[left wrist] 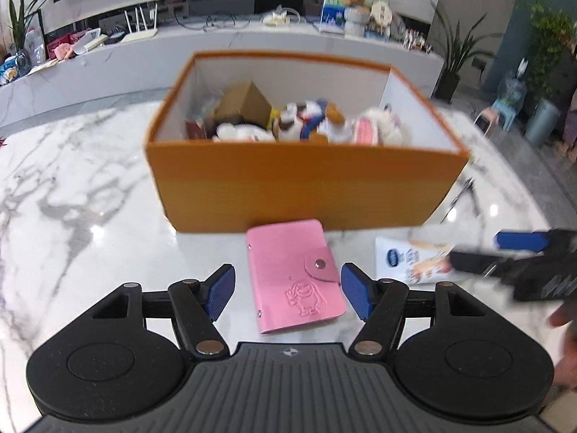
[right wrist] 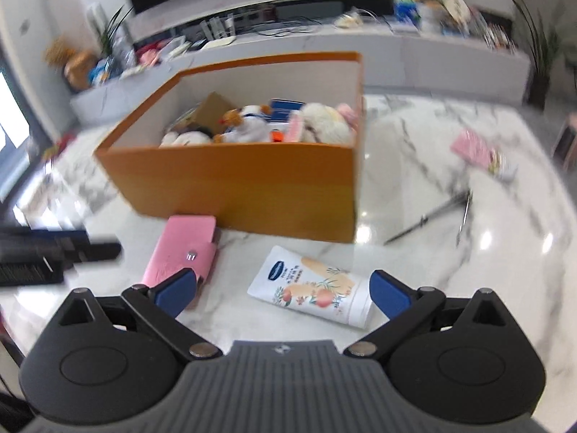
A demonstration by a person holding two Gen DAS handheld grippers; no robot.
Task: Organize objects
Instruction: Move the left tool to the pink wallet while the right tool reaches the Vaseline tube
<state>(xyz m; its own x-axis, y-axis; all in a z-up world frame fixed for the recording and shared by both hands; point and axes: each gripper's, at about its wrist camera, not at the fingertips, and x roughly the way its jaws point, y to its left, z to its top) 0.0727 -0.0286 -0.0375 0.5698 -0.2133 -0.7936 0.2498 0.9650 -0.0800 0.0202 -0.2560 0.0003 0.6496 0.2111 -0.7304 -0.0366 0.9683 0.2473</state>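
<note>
Both my grippers gaped empty, left [left wrist: 286, 290] framing the wallet [left wrist: 294, 278], right [right wrist: 283, 292] the tube [right wrist: 313, 288]; closing came next

We see a pink wallet [left wrist: 294, 278] snapped shut and a white tube [right wrist: 313, 287] lying flat before the filled orange box [left wrist: 306, 187]

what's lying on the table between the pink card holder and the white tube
Nothing: in the right wrist view, only bare marble tabletop separates the pink card holder from the white tube.
</note>
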